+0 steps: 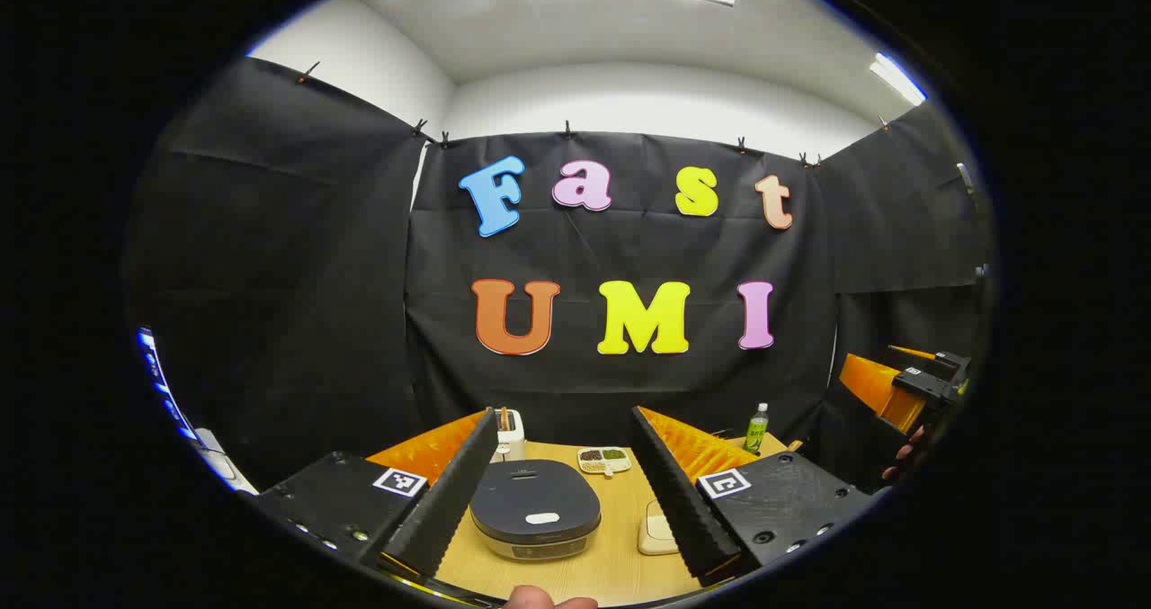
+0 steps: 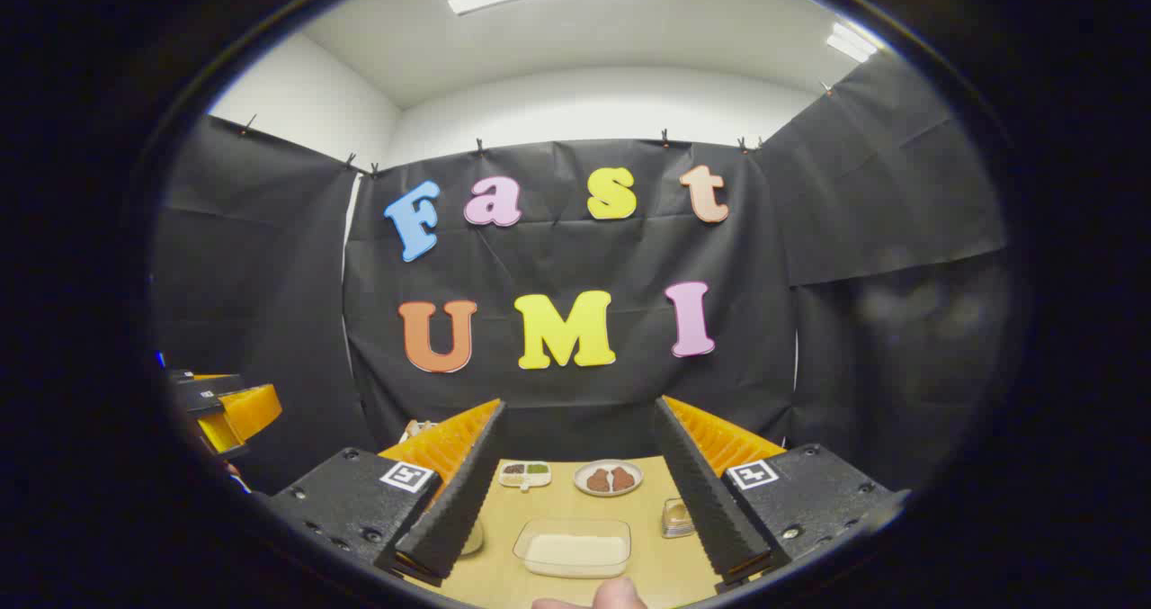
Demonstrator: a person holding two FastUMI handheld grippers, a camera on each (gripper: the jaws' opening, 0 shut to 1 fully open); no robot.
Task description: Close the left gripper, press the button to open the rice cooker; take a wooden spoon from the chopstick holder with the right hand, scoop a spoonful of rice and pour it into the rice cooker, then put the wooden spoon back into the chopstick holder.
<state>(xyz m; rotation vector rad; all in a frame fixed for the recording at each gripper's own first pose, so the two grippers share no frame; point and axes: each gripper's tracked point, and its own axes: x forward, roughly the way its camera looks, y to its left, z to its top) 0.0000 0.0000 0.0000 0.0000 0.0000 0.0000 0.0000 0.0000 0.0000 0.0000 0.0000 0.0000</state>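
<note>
Pale wood is the surface I work over: the table [image 1: 620,555] carries every item. In the left gripper view, my left gripper [image 1: 562,492] stands with its fingers spread wide and holds nothing. Framed between those fingers sits the rice cooker [image 1: 535,510], lid down, dark on top with a lighter base. Behind it and to its left stands the white chopstick holder [image 1: 510,435], with the wooden spoon [image 1: 504,417] upright inside it. Further back lies a small divided dish [image 1: 603,459] of grains. A pale square object [image 1: 659,533] rests just beside the inner edge of the right-hand finger. A green bottle [image 1: 757,427] stands near the back wall at the right. At the far right edge of the same view I see the right gripper [image 1: 926,380], raised well clear of the table, with fingers of the hand holding it below; from there I cannot tell how its jaws stand.

In the right gripper view, the right gripper's own fingers are parted wide and grip nothing. Between them sits a clear container of rice [image 2: 573,548]. Behind it are a plate [image 2: 609,478] with two brown pieces and the divided dish. A small glass [image 2: 675,516] stands just beside the right-hand finger.
</note>
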